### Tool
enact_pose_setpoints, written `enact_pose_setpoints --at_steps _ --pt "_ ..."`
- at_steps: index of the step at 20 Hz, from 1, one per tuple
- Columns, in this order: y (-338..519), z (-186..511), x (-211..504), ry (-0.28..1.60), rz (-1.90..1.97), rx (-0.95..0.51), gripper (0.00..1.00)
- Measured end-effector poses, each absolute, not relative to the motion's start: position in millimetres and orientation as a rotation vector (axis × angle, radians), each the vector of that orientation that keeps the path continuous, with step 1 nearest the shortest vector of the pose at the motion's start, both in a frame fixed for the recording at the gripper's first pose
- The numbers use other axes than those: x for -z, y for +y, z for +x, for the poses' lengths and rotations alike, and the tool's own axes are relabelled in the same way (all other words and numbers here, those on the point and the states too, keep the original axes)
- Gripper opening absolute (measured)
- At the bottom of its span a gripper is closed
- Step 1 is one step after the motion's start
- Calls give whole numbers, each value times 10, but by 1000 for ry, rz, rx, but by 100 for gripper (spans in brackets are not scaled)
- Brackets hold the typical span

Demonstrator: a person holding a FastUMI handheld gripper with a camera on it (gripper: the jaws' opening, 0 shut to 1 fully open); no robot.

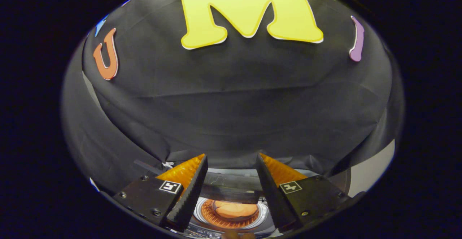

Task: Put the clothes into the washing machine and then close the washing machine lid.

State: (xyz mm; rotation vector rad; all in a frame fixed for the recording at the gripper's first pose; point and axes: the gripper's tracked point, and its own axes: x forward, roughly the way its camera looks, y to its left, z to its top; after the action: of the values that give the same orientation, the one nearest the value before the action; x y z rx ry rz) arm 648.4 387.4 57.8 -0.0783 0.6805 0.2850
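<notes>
My gripper (231,156) is open, with nothing between its fingers, and it points at the booth's black cloth wall. Below and between the fingers lies the washing machine's round drum opening (202,215), ringed in bright metal. Inside it sits an orange cloth (231,208). A dark flat panel (231,192), which looks like the machine's lid standing open, crosses the gap between the fingers just beyond the drum. The fingers hover above the machine and touch nothing.
Black cloth hangs close ahead and on both sides. A pale surface (371,174) shows beyond the right finger. The machine's dark top (202,230) edges the drum nearest me.
</notes>
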Motion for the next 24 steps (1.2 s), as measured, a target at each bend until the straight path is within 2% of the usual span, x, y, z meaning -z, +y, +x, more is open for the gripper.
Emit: enact_pose_setpoints --at_steps 11,15,24 --pt "3919 6684 -74 770 -82 -257 85" --pt "3972 6626 54 859 -95 -300 87" --pt "3994 6554 13 796 -102 -305 88"
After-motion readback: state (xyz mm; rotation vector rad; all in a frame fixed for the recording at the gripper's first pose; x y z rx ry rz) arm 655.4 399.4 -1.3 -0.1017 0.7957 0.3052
